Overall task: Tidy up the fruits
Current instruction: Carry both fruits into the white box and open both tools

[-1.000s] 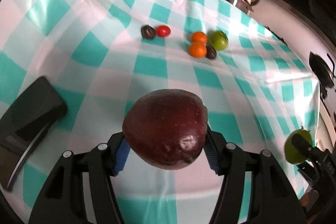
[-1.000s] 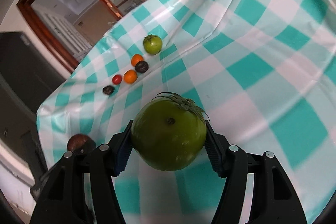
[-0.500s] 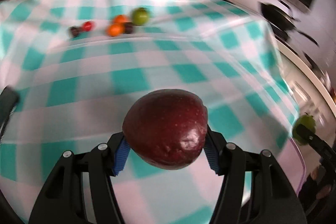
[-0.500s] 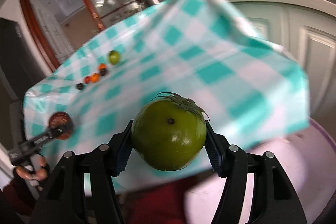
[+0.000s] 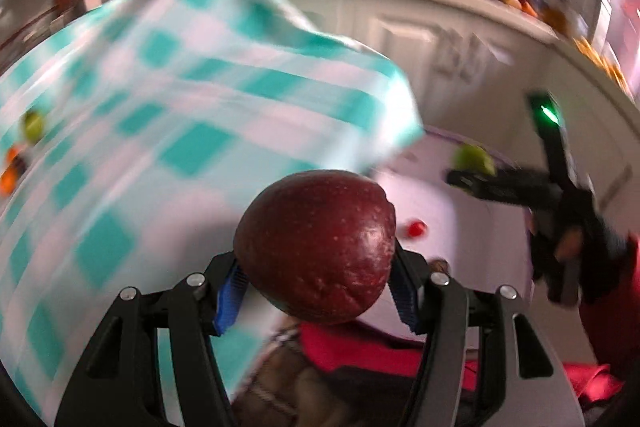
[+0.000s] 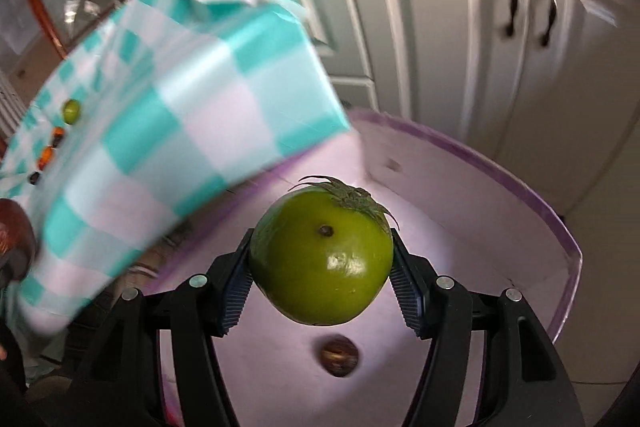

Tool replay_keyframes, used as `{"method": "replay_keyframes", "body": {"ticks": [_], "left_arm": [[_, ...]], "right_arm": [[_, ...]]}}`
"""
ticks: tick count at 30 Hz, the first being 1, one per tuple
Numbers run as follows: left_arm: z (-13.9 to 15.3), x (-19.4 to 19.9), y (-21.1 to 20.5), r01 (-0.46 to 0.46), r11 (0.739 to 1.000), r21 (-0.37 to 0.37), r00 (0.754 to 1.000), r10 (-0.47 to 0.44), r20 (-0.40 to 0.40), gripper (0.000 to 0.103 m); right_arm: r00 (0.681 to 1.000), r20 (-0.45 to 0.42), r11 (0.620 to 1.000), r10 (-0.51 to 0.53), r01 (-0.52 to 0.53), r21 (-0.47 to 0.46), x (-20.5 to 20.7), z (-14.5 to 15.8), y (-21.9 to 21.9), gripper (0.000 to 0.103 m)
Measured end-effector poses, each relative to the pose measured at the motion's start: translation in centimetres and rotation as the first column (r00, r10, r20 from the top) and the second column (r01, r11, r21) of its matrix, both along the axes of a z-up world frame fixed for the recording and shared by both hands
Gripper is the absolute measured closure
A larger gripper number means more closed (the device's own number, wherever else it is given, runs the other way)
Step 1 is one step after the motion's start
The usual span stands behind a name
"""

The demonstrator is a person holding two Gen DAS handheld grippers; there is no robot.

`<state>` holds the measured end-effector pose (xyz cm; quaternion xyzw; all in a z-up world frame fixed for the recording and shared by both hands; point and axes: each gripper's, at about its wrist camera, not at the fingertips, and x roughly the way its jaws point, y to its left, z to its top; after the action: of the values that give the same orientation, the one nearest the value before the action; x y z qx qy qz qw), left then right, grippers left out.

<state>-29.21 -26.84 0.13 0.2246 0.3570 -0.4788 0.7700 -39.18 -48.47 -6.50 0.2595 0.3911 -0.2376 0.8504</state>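
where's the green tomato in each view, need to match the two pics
Left wrist view: the green tomato is small, right of centre, clamped in the far right hand-held gripper over the pale purple bin.
Right wrist view: the same tomato fills the lower centre, pinched between the blue pads, above the bin.
Shared landmark: the corner of the teal checked tablecloth hanging over the bin.
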Motion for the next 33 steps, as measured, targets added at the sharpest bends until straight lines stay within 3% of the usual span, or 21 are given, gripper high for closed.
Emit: {"method": "replay_keyframes", "body": {"ticks": [3, 8, 12, 16, 25, 33], "left_arm": [[-2.4, -1.8, -3.8, 0.121, 0.989, 0.082, 0.992, -0.118, -0.041, 0.042], [-8.2, -3.6, -9.2, 0.288, 0.925, 0.248, 0.955, -0.256, -0.152, 0.042], [-12.9, -4.2, -11.8, 0.346, 0.866, 0.361, 0.933, -0.274, -0.235, 0.042], [-16.1, -4.7, -12.6, 0.357, 0.818, 0.451, 0.930, -0.264, -0.257, 0.042], [-19.6, -5.3, -13.1, 0.368, 0.752, 0.547, 0.929, -0.272, -0.251, 0.042], [-21.2, -5.3, -13.4, 0.363, 0.737, 0.570, 0.929, -0.238, -0.284, 0.041]], "right_arm": [[0.997, -0.074, 1.000, -0.013, 0.014, 0.015, 0.5, -1.8, -1.0, 0.041], [0.976, -0.216, 0.996, -0.038, 0.054, 0.065, 2.3, -5.4, -2.9, 0.041], [0.960, -0.278, 0.993, -0.044, 0.073, 0.095, 3.5, -7.6, -3.8, 0.041], [0.950, -0.311, 0.993, -0.031, 0.063, 0.096, 4.7, -9.4, -3.8, 0.041], [0.940, -0.335, 0.988, -0.072, 0.113, 0.104, 5.1, -12.1, -3.2, 0.041], [0.936, -0.331, 0.969, -0.121, 0.183, 0.164, 4.2, -12.9, -5.1, 0.040]]}}
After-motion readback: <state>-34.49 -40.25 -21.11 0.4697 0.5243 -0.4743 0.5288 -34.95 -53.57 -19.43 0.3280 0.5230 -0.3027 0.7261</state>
